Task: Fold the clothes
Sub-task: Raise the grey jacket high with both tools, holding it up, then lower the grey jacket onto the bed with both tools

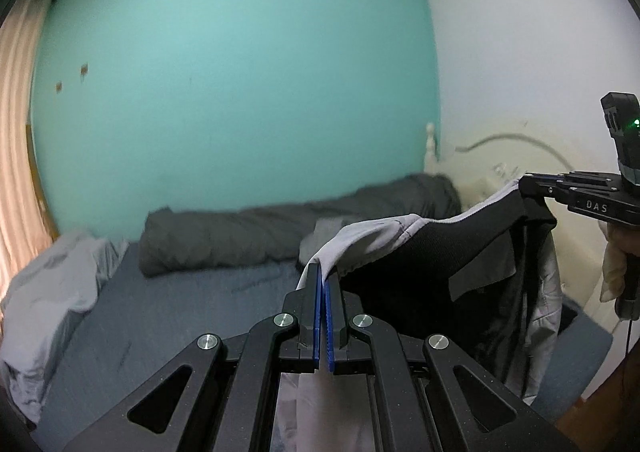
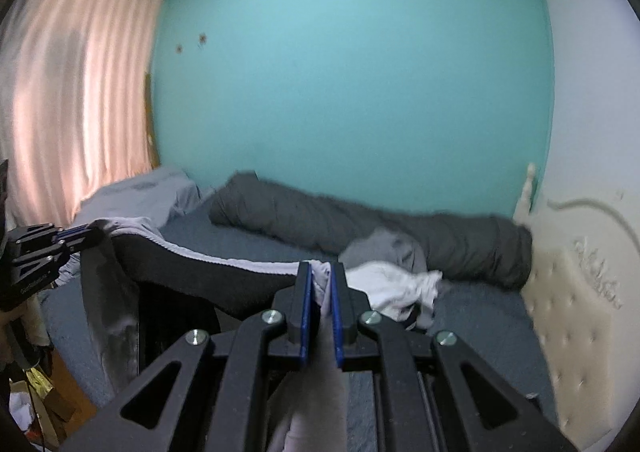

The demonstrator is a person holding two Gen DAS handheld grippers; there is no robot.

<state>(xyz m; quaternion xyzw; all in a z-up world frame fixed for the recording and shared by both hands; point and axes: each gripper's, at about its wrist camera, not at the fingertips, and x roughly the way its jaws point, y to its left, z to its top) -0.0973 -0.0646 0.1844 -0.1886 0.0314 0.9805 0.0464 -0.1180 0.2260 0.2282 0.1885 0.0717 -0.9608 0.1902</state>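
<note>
Above a bed (image 1: 192, 316), left gripper (image 1: 323, 280) and right gripper (image 2: 320, 284) clench a garment (image 1: 460, 252) stretched aloft; likely next, lay it flat

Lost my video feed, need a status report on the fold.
Left gripper and right gripper both shut on black-and-grey garment, held stretched above the bed. White clothes lie beneath.

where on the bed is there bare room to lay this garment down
Bare blue sheet lies open between the rolled dark duvet and the near edge, bordered by the crumpled grey sheet. By the headboard it is crowded with the white clothes.
</note>
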